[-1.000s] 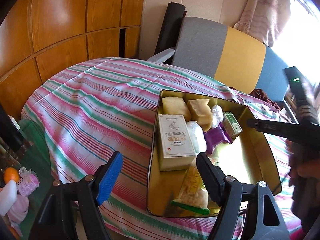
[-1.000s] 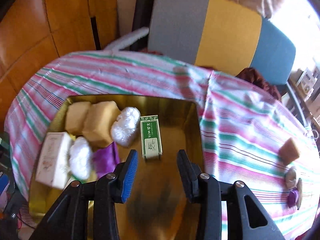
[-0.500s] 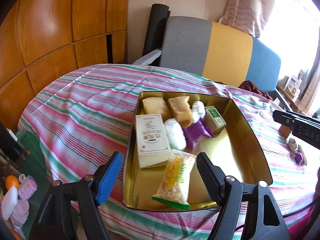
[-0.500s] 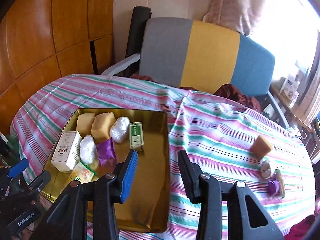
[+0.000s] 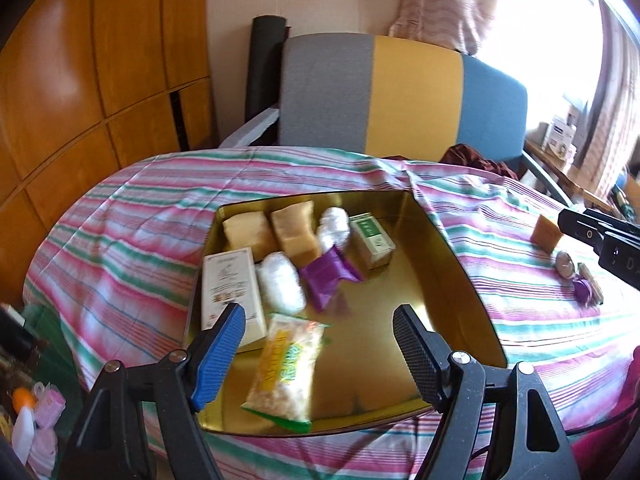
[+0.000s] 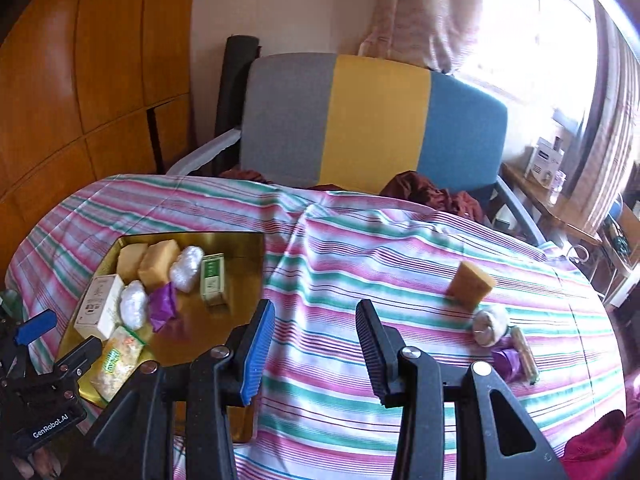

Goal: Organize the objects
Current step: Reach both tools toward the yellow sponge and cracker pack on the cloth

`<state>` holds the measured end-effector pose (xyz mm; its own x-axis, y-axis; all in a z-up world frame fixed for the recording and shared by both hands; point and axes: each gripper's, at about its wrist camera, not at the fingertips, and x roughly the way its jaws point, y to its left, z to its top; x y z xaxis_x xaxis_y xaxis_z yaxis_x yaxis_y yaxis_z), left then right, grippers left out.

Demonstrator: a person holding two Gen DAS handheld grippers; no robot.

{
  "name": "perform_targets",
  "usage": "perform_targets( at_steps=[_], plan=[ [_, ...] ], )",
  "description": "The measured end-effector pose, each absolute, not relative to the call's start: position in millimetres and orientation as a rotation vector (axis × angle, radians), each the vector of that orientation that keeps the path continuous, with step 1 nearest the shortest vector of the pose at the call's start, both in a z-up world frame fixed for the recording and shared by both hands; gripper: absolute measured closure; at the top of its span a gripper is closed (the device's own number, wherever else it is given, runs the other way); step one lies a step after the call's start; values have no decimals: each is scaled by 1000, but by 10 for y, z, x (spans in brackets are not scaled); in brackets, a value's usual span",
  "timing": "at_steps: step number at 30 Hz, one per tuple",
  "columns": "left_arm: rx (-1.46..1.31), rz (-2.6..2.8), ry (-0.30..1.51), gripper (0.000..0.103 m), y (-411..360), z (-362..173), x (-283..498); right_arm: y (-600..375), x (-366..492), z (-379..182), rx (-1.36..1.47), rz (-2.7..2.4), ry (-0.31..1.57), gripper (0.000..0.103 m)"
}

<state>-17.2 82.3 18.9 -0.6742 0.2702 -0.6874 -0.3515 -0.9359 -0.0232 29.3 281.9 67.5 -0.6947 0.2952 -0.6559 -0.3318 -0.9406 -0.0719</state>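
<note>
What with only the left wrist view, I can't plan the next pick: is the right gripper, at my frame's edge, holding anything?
Observer: No. In the right wrist view the right gripper has its jaws apart with nothing between them. It is over bare striped tablecloth.
Operator: The gripper half hides that tan sponge-like block from me. Is it free to grab?
Observer: It looks so. The tan sponge-like block stands whole on the cloth with its left side clear. The round white wrapped item sits close by its near right corner.
</note>
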Motion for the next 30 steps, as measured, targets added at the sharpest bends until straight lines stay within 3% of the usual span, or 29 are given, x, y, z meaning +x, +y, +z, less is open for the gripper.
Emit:
perform_targets(
  at_steps=[23,30],
  plan=[
    [-962,2408,293,25,1925,302,-152,3942,594,520,-997,2417,120,60],
    [-943,2346,320,24,2244,321,-170,4715,671,329,-1075,2285,194,60]
  ],
)
